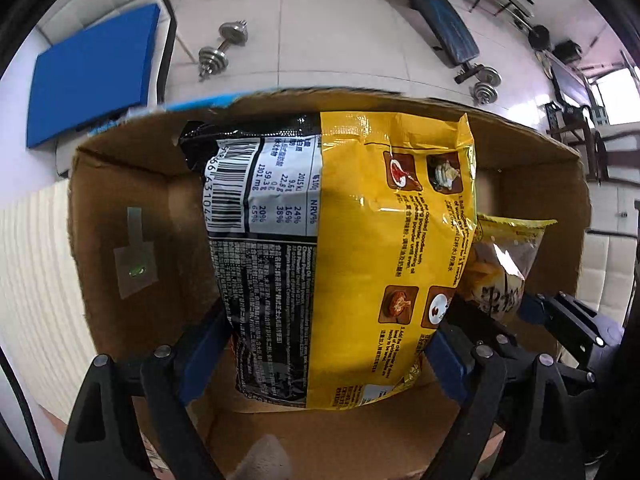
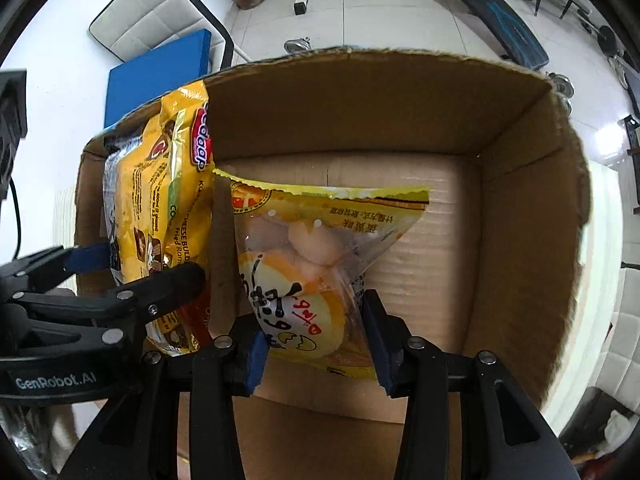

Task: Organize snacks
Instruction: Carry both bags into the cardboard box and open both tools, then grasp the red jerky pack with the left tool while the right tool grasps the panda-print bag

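My left gripper [image 1: 328,344] is shut on a large yellow and black ramen packet [image 1: 340,240] and holds it upright inside the brown cardboard box [image 1: 120,200]. My right gripper [image 2: 316,344] is shut on a clear and yellow egg-cake snack bag [image 2: 308,264] and holds it inside the same box [image 2: 520,220], just right of the ramen packet [image 2: 176,208]. The left gripper [image 2: 120,276] shows in the right wrist view at the left, clamped on the ramen packet. The snack bag [image 1: 504,264] also shows in the left wrist view, with the right gripper [image 1: 560,316] beside it.
The box stands on a white surface. A blue pad [image 1: 92,72] lies behind it at the left. Dumbbells [image 1: 222,52] and a weight bench [image 1: 436,16] stand on the tiled floor beyond. A white cushioned chair [image 2: 152,20] is at the back left.
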{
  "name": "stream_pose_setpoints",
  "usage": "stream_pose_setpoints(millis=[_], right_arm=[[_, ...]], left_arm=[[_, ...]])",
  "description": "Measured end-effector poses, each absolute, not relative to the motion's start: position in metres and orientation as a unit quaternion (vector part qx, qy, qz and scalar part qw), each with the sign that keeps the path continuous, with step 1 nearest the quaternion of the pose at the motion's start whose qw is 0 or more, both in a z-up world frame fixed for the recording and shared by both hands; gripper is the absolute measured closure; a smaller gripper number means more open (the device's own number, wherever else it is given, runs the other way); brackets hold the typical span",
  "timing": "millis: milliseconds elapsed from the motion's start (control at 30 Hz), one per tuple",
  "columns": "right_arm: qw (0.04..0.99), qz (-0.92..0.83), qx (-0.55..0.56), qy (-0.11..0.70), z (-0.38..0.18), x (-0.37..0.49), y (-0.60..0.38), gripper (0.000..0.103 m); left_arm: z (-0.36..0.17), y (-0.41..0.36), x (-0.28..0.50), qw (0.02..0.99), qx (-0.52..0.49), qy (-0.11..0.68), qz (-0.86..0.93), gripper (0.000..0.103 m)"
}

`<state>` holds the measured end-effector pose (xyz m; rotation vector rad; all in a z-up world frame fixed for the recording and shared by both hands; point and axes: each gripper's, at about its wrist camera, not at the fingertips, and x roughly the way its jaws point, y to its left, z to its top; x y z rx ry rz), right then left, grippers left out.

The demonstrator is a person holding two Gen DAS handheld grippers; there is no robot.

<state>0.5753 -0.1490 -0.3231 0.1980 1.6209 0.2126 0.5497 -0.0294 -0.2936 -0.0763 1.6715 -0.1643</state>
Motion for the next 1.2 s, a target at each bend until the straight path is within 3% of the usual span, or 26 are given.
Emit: stream_pose_setpoints(millis=[67, 133, 467, 967, 1200], right_arm=[[0.678, 0.095, 0.082, 0.724, -0.319, 0.573, -0.143, 0.02], [0.678, 0.09, 0.076, 0.726, -0.318, 0.57, -0.141, 0.012], [0.697, 0.071, 0.047, 0.712, -0.292, 0.55, -0.14, 0.007], [0.77, 0.103, 0.065, 0.627, -0.197, 0.461, -0.144, 0.005], [0.757, 0.08, 0.099, 0.64, -0.21, 0.394, -0.17, 0.005]], left_arm=[[-0.296, -0.029, 0.55, 0.668, -0.035, 0.74, -0.07, 0.012], [-0.288, -0.031, 0.546, 0.678, -0.029, 0.731, -0.067, 0.009], [-0.256, -0.03, 0.531, 0.711, -0.033, 0.698, -0.078, 0.004], [-0.135, -0.022, 0.423, 0.821, -0.013, 0.567, -0.057, 0.004], [-0.139, -0.01, 0.349, 0.828, -0.018, 0.559, -0.018, 0.004]])
